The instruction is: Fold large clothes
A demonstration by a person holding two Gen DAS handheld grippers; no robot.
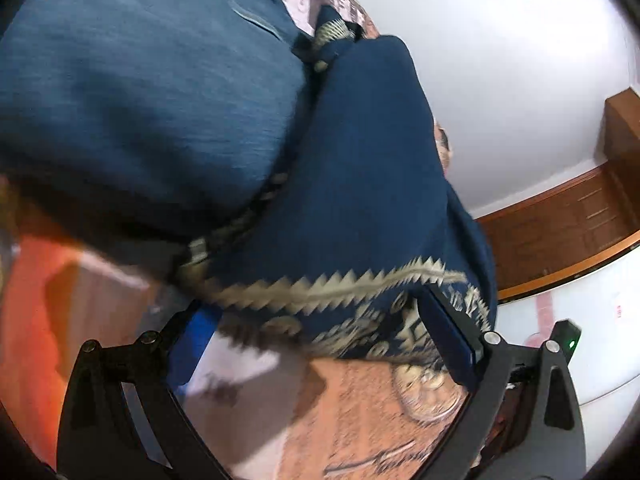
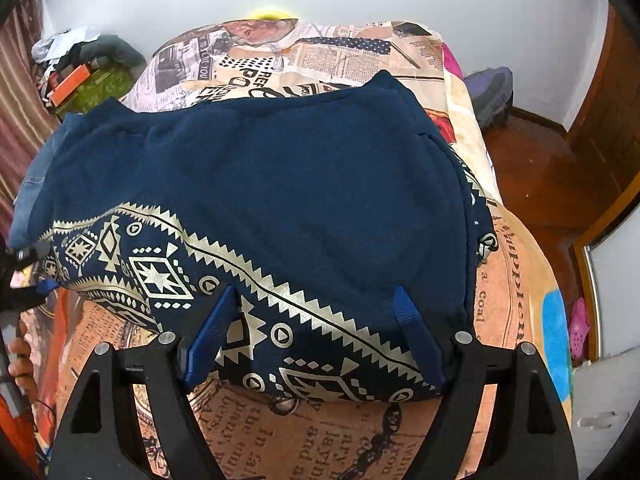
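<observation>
A navy garment [image 2: 300, 184] with a cream zigzag and diamond border lies folded on the newspaper-print bedsheet [image 2: 280, 60]. My right gripper [image 2: 314, 336] stands open over the near patterned hem, with the cloth between its blue pads [image 2: 416, 340], which stand wide apart. In the blurred left wrist view the same garment [image 1: 360, 180] fills the middle. My left gripper [image 1: 320, 340] is also open, its jaws wide, and the patterned hem lies between them. It shows at the garment's left corner [image 2: 28, 272] in the right wrist view, with a hand [image 2: 20, 364] below it. A lighter blue cloth [image 1: 140, 80] lies beside the garment.
The bed's right edge drops to a wooden floor [image 2: 540, 184] with a wooden door [image 2: 608, 100] beyond. A dark bundle [image 2: 492, 92] sits by the far corner. Clutter [image 2: 80, 76] is piled at the far left. A pink shoe [image 2: 578, 328] lies at the right.
</observation>
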